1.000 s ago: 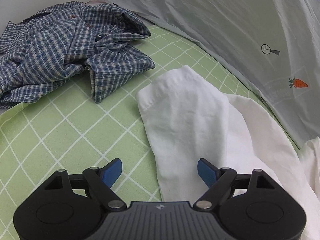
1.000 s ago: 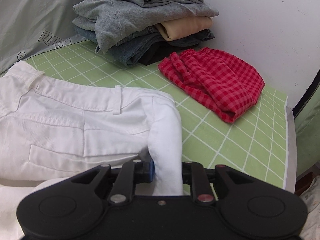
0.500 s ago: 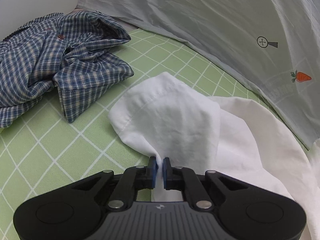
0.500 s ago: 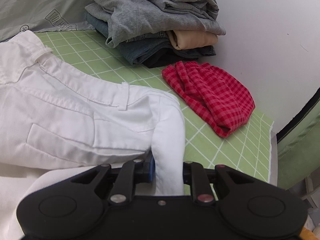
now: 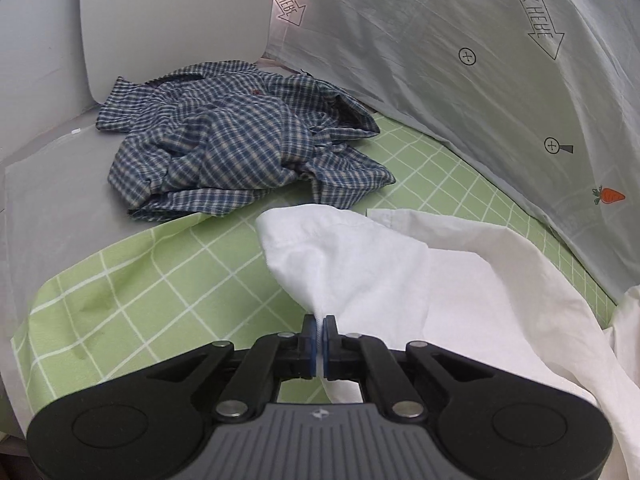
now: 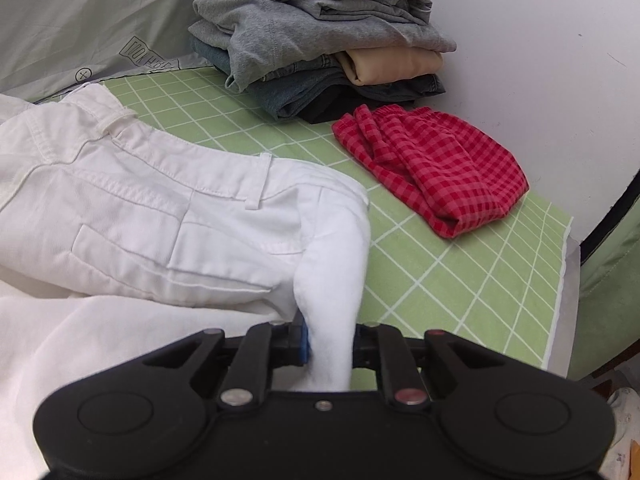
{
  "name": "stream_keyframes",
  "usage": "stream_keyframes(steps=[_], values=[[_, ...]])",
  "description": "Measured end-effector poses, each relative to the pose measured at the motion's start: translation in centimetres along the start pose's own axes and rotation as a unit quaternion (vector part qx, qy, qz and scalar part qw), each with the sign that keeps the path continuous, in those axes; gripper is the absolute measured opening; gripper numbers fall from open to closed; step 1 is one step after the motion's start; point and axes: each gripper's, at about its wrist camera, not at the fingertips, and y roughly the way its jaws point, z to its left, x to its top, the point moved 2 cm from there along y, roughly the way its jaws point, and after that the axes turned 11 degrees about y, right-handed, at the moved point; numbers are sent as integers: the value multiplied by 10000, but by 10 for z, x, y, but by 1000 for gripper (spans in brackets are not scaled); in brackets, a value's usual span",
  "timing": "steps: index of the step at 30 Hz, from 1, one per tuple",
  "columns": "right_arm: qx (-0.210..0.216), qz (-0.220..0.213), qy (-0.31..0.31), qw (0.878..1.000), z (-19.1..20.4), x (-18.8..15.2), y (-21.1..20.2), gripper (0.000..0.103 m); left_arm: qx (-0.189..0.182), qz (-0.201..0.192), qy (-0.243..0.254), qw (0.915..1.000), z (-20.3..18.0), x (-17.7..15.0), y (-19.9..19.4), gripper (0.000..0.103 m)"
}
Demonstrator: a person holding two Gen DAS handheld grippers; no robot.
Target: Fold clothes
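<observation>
White trousers [image 6: 132, 208] lie on the green checked mat [image 6: 432, 280], waistband towards the back in the right wrist view. My right gripper [image 6: 329, 344] is shut on the thick near corner of the waistband, lifted off the mat. In the left wrist view a trouser leg end [image 5: 360, 264] is raised in a peak; my left gripper [image 5: 319, 340] is shut on its edge. The rest of the leg [image 5: 520, 280] trails to the right.
A crumpled blue plaid shirt [image 5: 240, 152] lies beyond the leg at the mat's far left. A stack of folded grey, tan and denim clothes [image 6: 320, 40] and folded red checked shorts [image 6: 432, 164] sit at the back right. A grey printed sheet [image 5: 480, 80] hangs behind.
My left gripper closed on the trouser leg end and lifted it back towards me. My right gripper stayed shut on the waistband and rose a little.
</observation>
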Motion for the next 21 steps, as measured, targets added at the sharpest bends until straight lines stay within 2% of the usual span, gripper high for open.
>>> stream_keyframes(steps=[3, 9, 12, 14, 15, 18, 20, 21], values=[[162, -193, 115, 9996, -15, 5, -14, 10, 110, -107, -145, 9998, 22, -14, -24, 3], [333, -1092, 177, 9933, -47, 31, -58, 9, 410, -481, -261, 9977, 46, -37, -78, 3], [342, -1444, -2, 9889, -62, 36, -73, 9, 552, -475, -134, 9973, 49, -57, -92, 3], [276, -1563, -270, 9870, -69, 33, -75, 9, 681, -299, -138, 9971, 52, -75, -91, 3], [235, -1504, -393, 9876, -72, 30, -71, 10, 728, -177, -194, 9970, 55, -85, -89, 3], [179, -965, -455, 9941, -85, 18, -54, 11, 819, 184, -237, 9962, 62, -110, -83, 4], [224, -450, -474, 9976, -88, 7, -43, 13, 722, 326, -188, 9967, 63, -119, -82, 7], [221, -364, -543, 9976, -88, 1, -42, 18, 702, 326, -169, 9969, 63, -123, -84, 9]])
